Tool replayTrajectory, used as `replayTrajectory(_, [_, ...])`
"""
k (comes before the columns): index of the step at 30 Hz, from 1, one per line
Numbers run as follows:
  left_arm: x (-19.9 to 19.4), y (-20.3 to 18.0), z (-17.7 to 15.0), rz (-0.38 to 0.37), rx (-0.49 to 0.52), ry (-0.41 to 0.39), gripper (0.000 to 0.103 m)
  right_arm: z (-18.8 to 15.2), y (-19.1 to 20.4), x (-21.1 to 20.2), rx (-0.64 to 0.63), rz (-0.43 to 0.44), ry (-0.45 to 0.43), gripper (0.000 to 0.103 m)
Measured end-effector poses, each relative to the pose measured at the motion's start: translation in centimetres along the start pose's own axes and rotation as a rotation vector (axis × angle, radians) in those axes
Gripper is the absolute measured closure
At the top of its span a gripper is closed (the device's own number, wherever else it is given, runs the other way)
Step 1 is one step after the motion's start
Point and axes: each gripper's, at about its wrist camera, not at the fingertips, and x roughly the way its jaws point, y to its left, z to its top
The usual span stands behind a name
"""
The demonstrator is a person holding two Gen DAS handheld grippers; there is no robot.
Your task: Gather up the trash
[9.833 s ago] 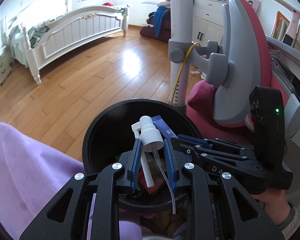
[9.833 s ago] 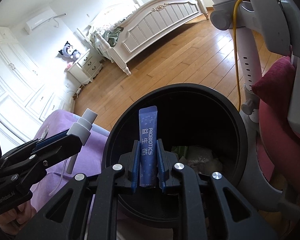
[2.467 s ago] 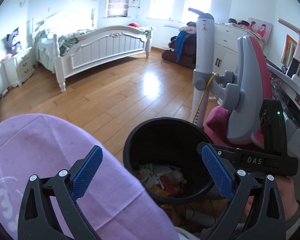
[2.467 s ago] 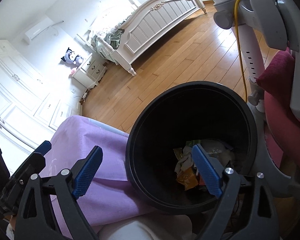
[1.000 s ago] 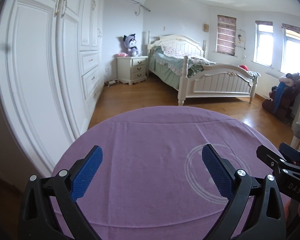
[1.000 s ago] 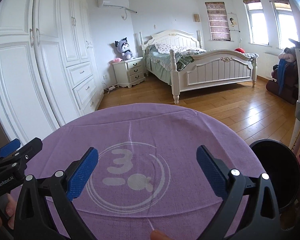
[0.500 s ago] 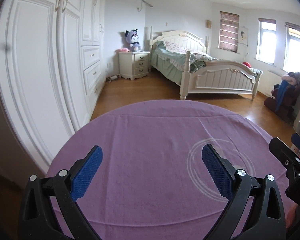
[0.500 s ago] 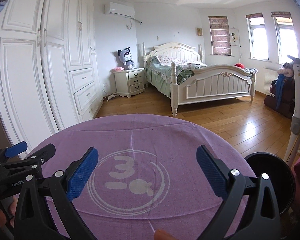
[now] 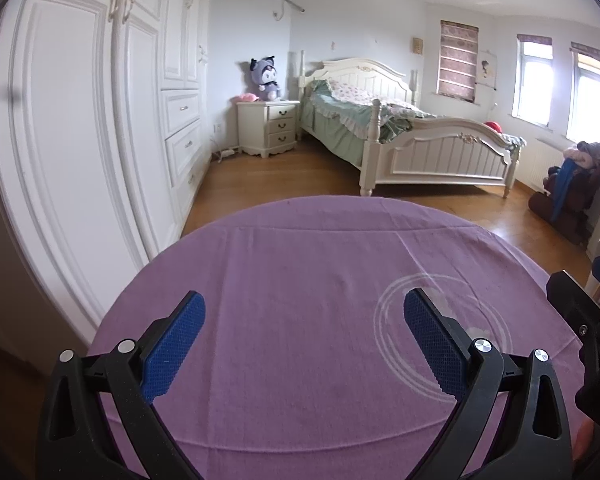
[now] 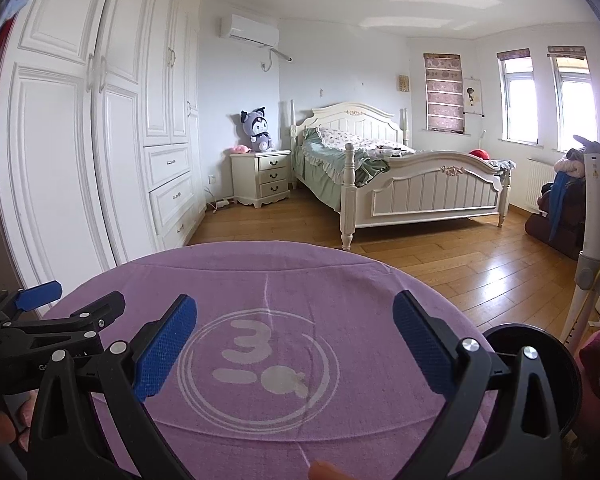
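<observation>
Both grippers hover over a round table under a purple cloth (image 9: 300, 272) printed with a white ring and a "3" (image 10: 256, 368). My left gripper (image 9: 302, 334) is open with nothing between its blue pads. My right gripper (image 10: 294, 334) is open too, and holds nothing. The right gripper (image 9: 588, 320) shows at the right edge of the left wrist view, and the left gripper (image 10: 48, 320) at the left edge of the right wrist view. The black trash bin (image 10: 540, 344) stands beside the table on the right, partly behind a finger. No trash shows on the cloth.
White wardrobe doors (image 9: 80, 160) run close along the left. A white bed (image 10: 400, 184) and a nightstand (image 10: 262, 178) with a plush toy stand at the back. A white pole (image 10: 590, 240) rises right of the bin. Wooden floor (image 10: 460, 256) lies beyond the table.
About 10 s ago the grippers held a spray pump and a probiotics sachet over the bin; both are let go. Both grippers have swung from the bin to the table and risen slightly.
</observation>
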Motion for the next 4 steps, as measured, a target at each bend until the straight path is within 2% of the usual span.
replayTrajectory(4, [-0.01,-0.1,-0.03,-0.003,0.001,-0.001,0.005,0.01,0.06,-0.01,0.005,-0.001,-0.001,0.006])
